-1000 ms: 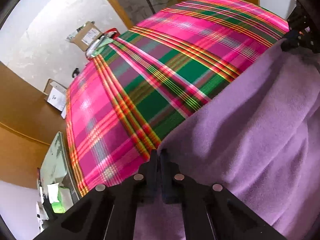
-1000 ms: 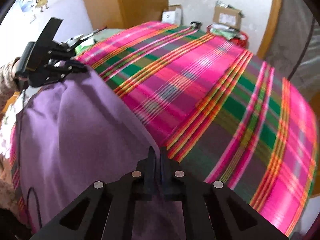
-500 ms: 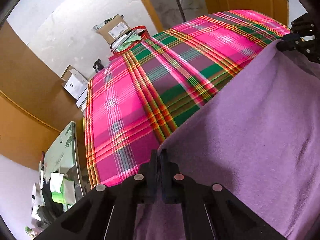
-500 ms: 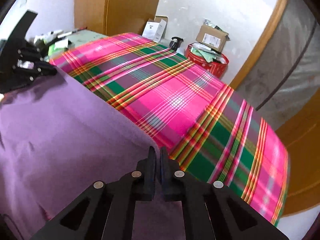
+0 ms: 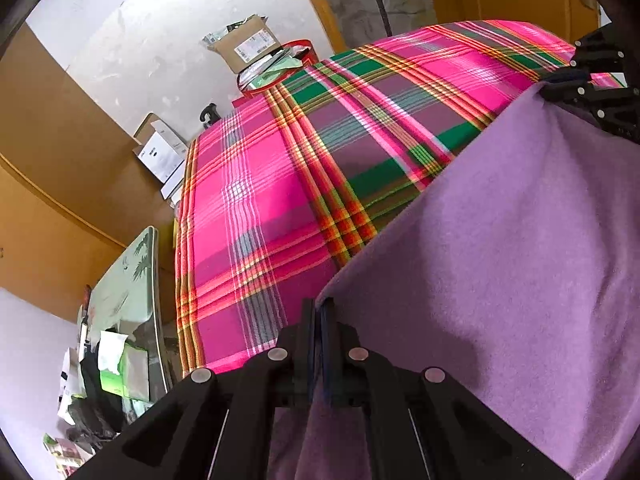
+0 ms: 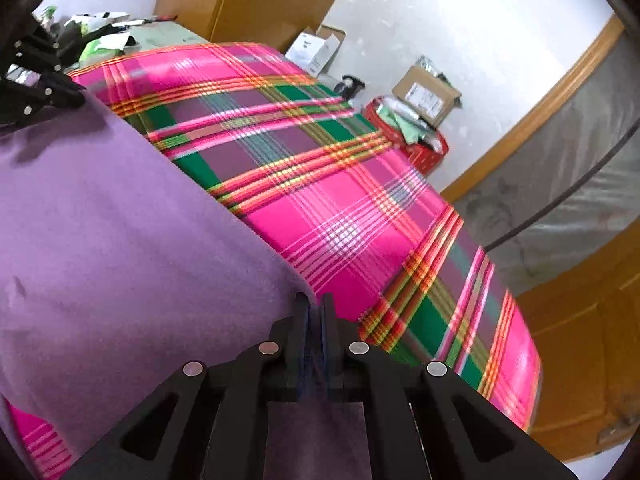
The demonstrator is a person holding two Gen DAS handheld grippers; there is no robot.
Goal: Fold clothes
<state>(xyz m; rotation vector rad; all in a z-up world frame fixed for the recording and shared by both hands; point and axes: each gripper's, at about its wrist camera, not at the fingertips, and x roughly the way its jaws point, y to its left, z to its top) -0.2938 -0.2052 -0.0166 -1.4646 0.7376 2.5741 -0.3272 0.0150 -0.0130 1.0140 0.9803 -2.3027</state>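
A purple garment [image 5: 520, 240] is stretched above a bed with a pink, green and yellow plaid cover [image 5: 260, 200]. My left gripper [image 5: 319, 308] is shut on one corner of its edge. My right gripper [image 6: 314, 304] is shut on the other corner of the purple garment [image 6: 100, 220]. Each gripper shows in the other's view: the right gripper [image 5: 588, 80] at the upper right, the left gripper [image 6: 44, 88] at the upper left, both pinching the cloth. The edge between them runs taut over the plaid cover [image 6: 340, 208].
A red basket [image 6: 416, 140] with a cardboard box [image 6: 428, 94] stands by the white wall beyond the bed. White boxes [image 5: 160, 152] lie on the floor. A cluttered glass-topped table [image 5: 120, 312] stands beside the bed. Wooden panels [image 6: 580, 340] flank it.
Both grippers have risen and tilted upward with the purple garment still pinched; more of the wall, boxes and far end of the bed has come into view.
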